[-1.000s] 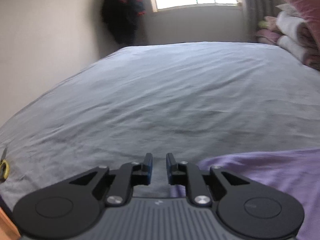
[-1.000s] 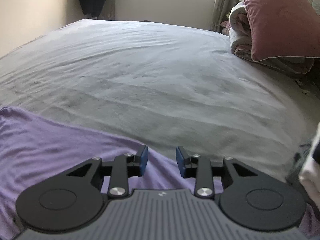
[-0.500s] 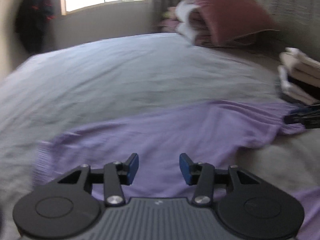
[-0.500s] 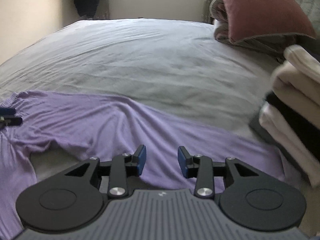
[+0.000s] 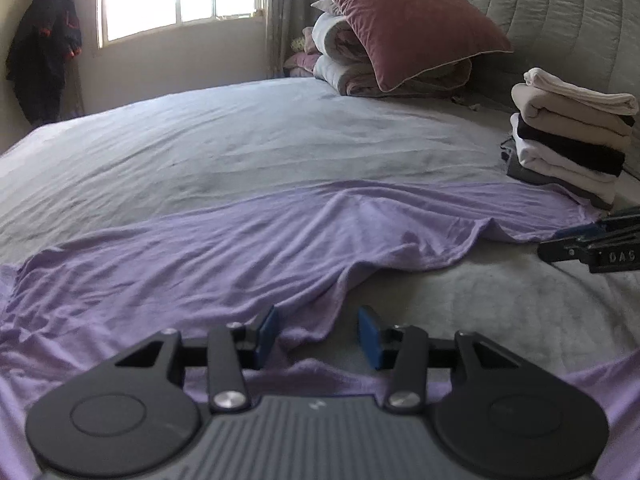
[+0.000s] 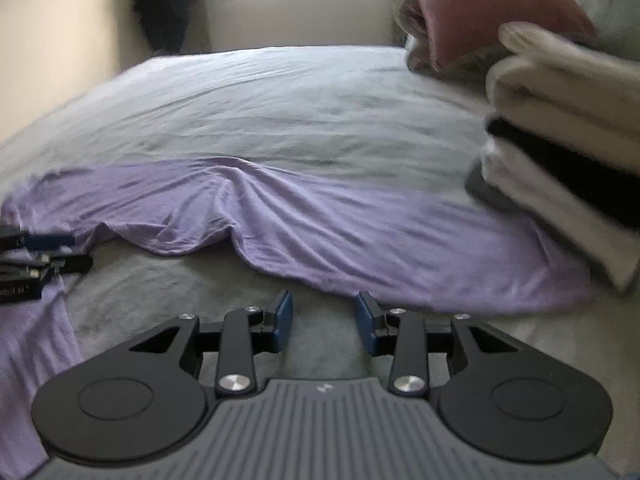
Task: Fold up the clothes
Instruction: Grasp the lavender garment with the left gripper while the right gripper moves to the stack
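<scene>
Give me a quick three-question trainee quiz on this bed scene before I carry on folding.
1. True or false: the left gripper is clamped on the purple garment.
2. What lies under the right gripper: A garment, B bare bedsheet, C pillow?
3. What touches the garment's far end?

Key: 1 false, its jaws are apart with cloth between them, unpinched. 2 B. 3 the stack of folded clothes.

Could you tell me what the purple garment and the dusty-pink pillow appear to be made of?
Purple garment: probably thin matte knit jersey; it drapes limply in fine soft wrinkles. Dusty-pink pillow: likely velvet or velour, given its soft directional sheen; the fibre itself cannot be told.
</scene>
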A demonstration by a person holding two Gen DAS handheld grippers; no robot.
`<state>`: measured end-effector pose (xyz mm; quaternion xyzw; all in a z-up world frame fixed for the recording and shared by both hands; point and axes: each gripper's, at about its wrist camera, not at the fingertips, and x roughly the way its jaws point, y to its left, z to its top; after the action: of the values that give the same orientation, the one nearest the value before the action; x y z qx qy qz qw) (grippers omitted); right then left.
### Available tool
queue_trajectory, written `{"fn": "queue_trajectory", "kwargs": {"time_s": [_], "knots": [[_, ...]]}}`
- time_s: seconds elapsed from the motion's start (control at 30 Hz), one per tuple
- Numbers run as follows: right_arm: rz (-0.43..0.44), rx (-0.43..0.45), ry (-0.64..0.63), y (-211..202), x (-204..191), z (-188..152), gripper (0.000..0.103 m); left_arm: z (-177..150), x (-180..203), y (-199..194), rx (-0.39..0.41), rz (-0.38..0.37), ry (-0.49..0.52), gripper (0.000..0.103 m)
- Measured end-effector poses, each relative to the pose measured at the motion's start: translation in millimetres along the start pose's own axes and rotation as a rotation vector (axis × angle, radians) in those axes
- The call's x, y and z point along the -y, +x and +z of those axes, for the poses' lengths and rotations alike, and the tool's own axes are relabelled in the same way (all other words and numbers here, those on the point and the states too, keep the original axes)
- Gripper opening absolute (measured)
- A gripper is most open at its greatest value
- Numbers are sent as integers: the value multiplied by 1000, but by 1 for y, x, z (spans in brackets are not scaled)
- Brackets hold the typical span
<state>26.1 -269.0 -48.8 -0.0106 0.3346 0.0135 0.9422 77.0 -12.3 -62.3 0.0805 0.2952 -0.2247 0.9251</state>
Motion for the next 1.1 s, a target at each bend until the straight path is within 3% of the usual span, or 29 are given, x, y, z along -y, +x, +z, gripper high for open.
{"fn": "queue_trajectory", "kwargs": {"time_s": [0.07,0.17,0.2,0.23,0.3,0.4,0.57,0.77,0.83,0.9,0.97,1.0,1.03,1.1], "knots": [[-10,17,-47,5,-8,1,39,2,4,2,10,-7,17,44],[-31,38,-108,13,-18,2,39,4,8,4,12,-17,49,33],[-45,40,-128,16,-21,3,38,4,9,4,10,-18,60,25],[-60,36,-153,17,-24,4,33,4,10,3,7,-19,72,15],[-83,24,-204,18,-31,6,9,5,10,2,2,-16,101,1],[-99,11,-248,16,-33,6,2,6,6,-1,-1,-31,110,1],[-132,0,-271,12,-26,8,1,6,-3,-8,-3,-73,121,1],[-121,-49,-226,5,-13,4,1,3,-2,-7,-61,-131,210,1],[-126,-55,-167,-1,-5,3,6,2,0,-8,-70,-131,239,2],[-136,-61,-63,-9,10,2,29,2,1,-9,-73,-123,248,4],[-149,-52,83,-21,33,-1,51,4,2,-10,-64,-113,242,18],[-155,-48,160,-27,46,-3,52,5,2,-10,-56,-110,227,34],[-162,-45,236,-32,59,-6,51,7,3,-9,-46,-107,210,39],[-183,-34,376,-39,83,-12,51,10,7,-5,-42,-114,185,39]]}}
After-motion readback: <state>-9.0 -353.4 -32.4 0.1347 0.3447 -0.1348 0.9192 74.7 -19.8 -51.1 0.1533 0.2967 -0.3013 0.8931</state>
